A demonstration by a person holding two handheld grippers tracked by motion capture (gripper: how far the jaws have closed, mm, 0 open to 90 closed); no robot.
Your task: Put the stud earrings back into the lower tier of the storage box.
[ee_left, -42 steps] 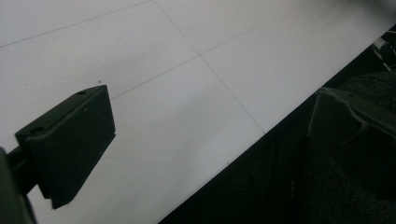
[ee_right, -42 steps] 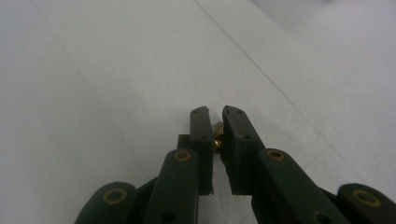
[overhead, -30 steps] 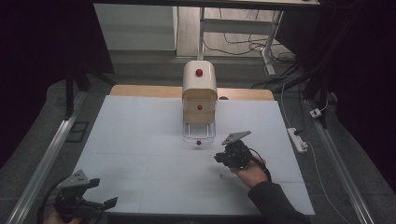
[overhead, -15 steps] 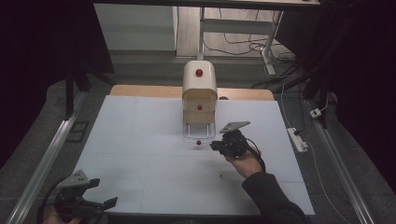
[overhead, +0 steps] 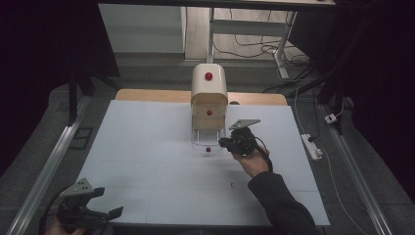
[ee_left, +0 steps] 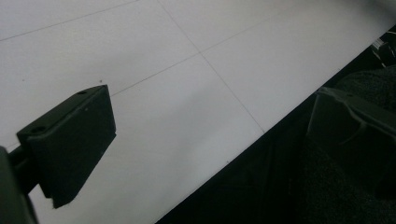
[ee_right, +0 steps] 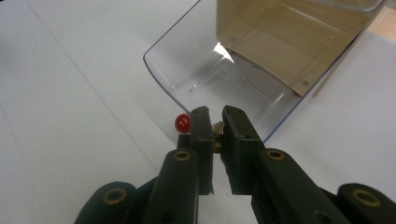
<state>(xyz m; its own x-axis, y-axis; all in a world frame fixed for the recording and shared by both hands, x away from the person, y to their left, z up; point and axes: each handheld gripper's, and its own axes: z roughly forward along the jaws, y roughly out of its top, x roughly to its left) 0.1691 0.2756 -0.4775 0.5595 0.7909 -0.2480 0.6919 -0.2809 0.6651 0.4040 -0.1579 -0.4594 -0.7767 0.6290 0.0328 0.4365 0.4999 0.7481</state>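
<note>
Right tool (ee_right: 214,122) is clamped on a small tan bit (ee_right: 216,128), poised just outside the lip of the clear drawer (ee_right: 205,74) pulled out of the cream dispenser (overhead: 209,95) — delivery step, I judge. Next: lift over the lip, then part the jaws. Left tool (overhead: 85,208) idles apart at the surface (overhead: 147,147) edge.

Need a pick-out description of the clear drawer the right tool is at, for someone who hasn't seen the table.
Start at the cream dispenser box with red knobs, at the far middle of the white table. At its foot a clear plastic drawer sticks out toward the person. It is the see-through part, with a red knob on its front beside the right tool.
</note>
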